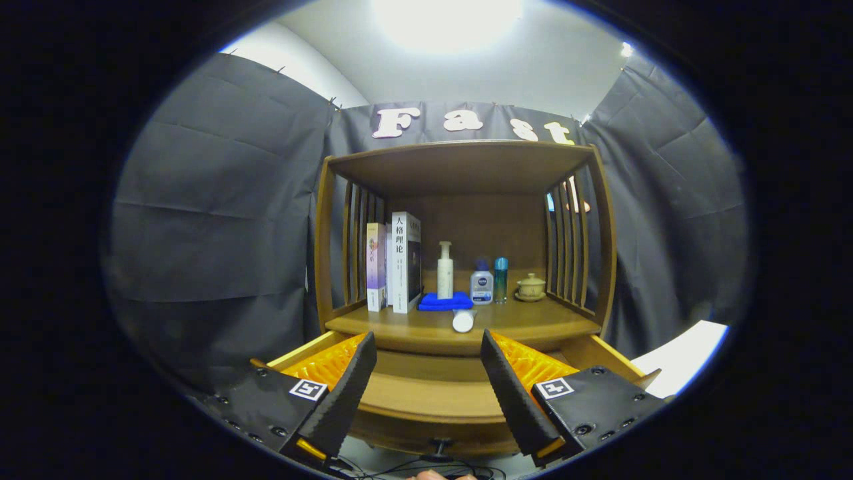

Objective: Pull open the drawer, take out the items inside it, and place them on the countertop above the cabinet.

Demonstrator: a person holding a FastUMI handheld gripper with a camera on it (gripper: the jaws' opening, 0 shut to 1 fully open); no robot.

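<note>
Gripper (428,393) fingers spread wide, released, level above the pulled-open drawer (433,400); beyond them on the countertop (533,327) lie a white jar (462,321), blue cloth (445,302), books (394,263).

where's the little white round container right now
In the gripper view, the white round container lies on its side at the countertop's front edge, just in front of the blue cloth, beyond the open gripper above the pulled-out drawer.
</note>
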